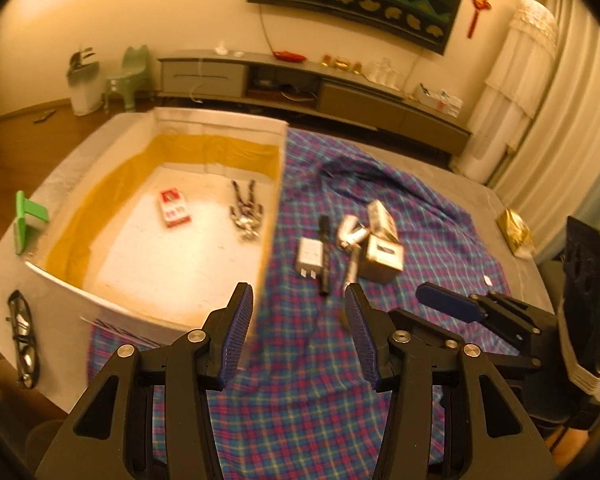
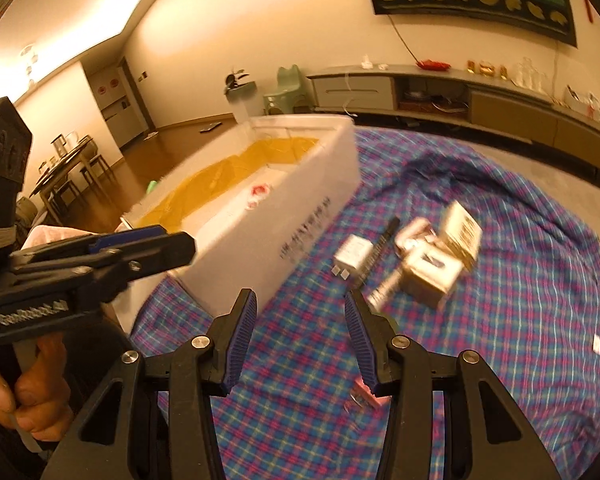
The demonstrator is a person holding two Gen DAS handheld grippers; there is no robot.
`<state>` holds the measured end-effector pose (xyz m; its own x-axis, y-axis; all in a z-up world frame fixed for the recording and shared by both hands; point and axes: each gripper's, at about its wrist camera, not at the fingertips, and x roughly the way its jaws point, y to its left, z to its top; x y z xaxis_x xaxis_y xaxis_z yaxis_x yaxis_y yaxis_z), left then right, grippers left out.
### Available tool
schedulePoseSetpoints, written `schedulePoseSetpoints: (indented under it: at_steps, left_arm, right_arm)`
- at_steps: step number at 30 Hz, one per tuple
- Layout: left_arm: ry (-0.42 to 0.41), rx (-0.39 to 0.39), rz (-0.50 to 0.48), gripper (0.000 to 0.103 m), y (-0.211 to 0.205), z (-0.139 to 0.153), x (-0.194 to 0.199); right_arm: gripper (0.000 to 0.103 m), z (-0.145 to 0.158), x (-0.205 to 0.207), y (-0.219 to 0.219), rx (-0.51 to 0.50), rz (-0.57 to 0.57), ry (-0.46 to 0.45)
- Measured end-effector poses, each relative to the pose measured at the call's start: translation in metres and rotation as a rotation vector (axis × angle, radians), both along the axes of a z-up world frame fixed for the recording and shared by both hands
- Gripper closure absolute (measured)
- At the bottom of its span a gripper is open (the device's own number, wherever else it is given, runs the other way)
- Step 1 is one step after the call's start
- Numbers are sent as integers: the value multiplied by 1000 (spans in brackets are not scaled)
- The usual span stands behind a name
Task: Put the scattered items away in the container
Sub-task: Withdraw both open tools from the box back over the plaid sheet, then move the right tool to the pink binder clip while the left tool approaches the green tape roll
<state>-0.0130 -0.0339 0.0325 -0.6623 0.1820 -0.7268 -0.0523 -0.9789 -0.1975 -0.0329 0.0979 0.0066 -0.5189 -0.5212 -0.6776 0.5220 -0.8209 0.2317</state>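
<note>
A white foam box (image 1: 220,122) with yellow-taped inner walls stands on the left; it also shows in the right wrist view (image 2: 300,200). Inside lie a red packet (image 1: 175,207) and a dark beaded item (image 1: 247,210). On the plaid cloth (image 1: 320,380) beside it lie a white charger (image 1: 310,258), a black pen (image 1: 324,256), a silver tube (image 1: 352,266) and small tan boxes (image 1: 382,258). The same pile shows in the right wrist view (image 2: 432,276). My left gripper (image 1: 298,320) is open and empty above the cloth near the box's corner. My right gripper (image 2: 300,328) is open and empty, short of the pile.
Glasses (image 1: 22,338) and a green clip (image 1: 28,216) lie left of the box. A gold packet (image 1: 514,228) lies at the far right. A small pink item (image 2: 366,394) lies on the cloth under my right finger. A TV cabinet (image 1: 320,88) runs along the wall.
</note>
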Motion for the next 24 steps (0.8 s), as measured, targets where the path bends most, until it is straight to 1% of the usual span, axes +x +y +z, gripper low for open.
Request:
schedulePoseSetpoints:
  at_steps: [5,9,11,17,21,22,23,24]
  left_arm:
    - [-47,1,-52,52,22,-17,-4]
    - [-100,8,-92,52,35,-35,-12]
    - [-126,9,-108,52,41,-45,-17]
    - [-198,15,-138,52,54,-74,-36]
    - [-251,60,-165,52,62,-92,-51]
    - [-259,66,-171,52,65,-95,-55]
    - [-265,67,-178,52,69,-99,-57]
    - [-271,64,-186,52,73,-103,-60]
  right_arm:
    - [55,-36,1,22,34,-37,-54]
    - [55,-66,-2,28,74,-52,-100]
    - [55,-77,-5,29,87,-56,-112]
    - [55,-97,-5,21,137,-27,-119]
    - [55,-106,-5,20,155,-23,-128]
    - [56,-107,-4,22,152,-27,-126]
    - [64,-107,-5,23,152,-36,-121]
    - [69,-107,-5,25,159,-45,-119]
